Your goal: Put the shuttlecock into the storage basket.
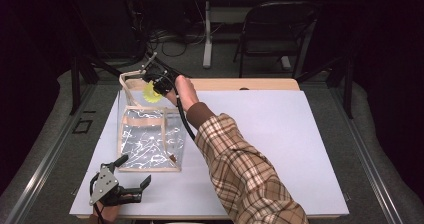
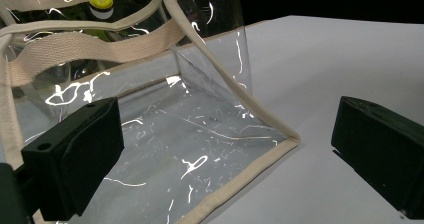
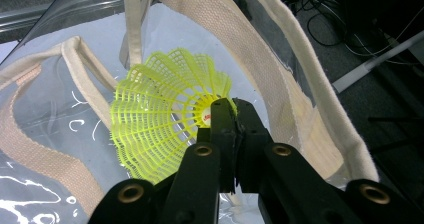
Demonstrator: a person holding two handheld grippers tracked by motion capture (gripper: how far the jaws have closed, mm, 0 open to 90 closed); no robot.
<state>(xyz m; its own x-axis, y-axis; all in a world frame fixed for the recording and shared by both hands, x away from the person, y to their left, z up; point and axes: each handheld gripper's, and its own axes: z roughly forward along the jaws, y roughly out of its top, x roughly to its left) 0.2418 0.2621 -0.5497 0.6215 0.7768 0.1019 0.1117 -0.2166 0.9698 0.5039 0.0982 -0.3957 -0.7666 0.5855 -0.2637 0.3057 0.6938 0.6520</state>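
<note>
Dark room around us, cables on the floor and a folding chair [image 1: 280, 29] behind the table [image 1: 280, 149], which had a white top. Our right gripper [image 3: 231, 109] had its jaws clamped tight on the head of a yellow shuttlecock [image 3: 160, 124], pinching it right at the cork end, with the plastic skirt fanning out away from the jaws. We held it over the open mouth of a clear bag [image 1: 150, 139] with beige fabric trim; from above, the right gripper [image 1: 159, 84] sat at the far end of the bag, with the shuttlecock [image 1: 150, 91] just between the raised handles [image 1: 131, 77]. The plaid sleeve [image 1: 240, 169] reached diagonally across the table to get there.

Our left gripper [image 1: 131, 176] rested near the front left corner of the table, just beside the bag's near edge, jaws spread wide and holding nothing. In the left gripper view the bag's bottom corner [image 2: 292, 140] lay between the two jaws without either touching it, as far as we could tell.
</note>
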